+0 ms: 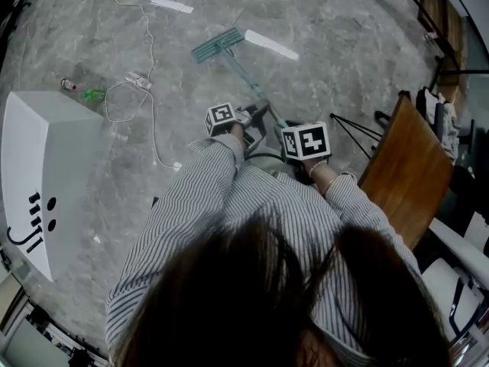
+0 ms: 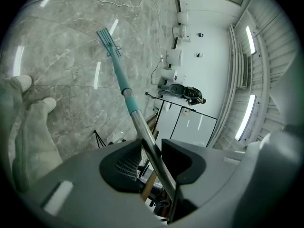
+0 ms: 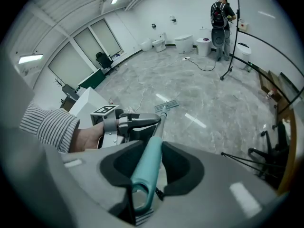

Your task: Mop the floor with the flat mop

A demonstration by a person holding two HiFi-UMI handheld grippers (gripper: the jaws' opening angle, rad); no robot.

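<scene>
The flat mop's teal head point(image 1: 218, 44) lies flat on the grey marble floor ahead of me, its pole point(image 1: 248, 79) slanting back to my grippers. My left gripper point(image 1: 248, 125) is shut on the metal part of the pole point(image 2: 142, 127); from it the mop head point(image 2: 107, 41) shows far down the pole. Behind it, my right gripper point(image 1: 294, 145) is shut on the teal handle end point(image 3: 147, 167), with the loop at the end between the jaws. The right gripper view also shows the mop head point(image 3: 167, 105) and the left gripper point(image 3: 135, 122).
A white box-shaped unit point(image 1: 42, 174) stands at my left. A white cable point(image 1: 145, 75) with a power strip, a small bottle point(image 1: 69, 85) and a green object point(image 1: 93, 94) lie on the floor. A wooden table point(image 1: 409, 167) and a black tripod point(image 1: 351, 132) are at my right. A person point(image 3: 221, 18) stands far off.
</scene>
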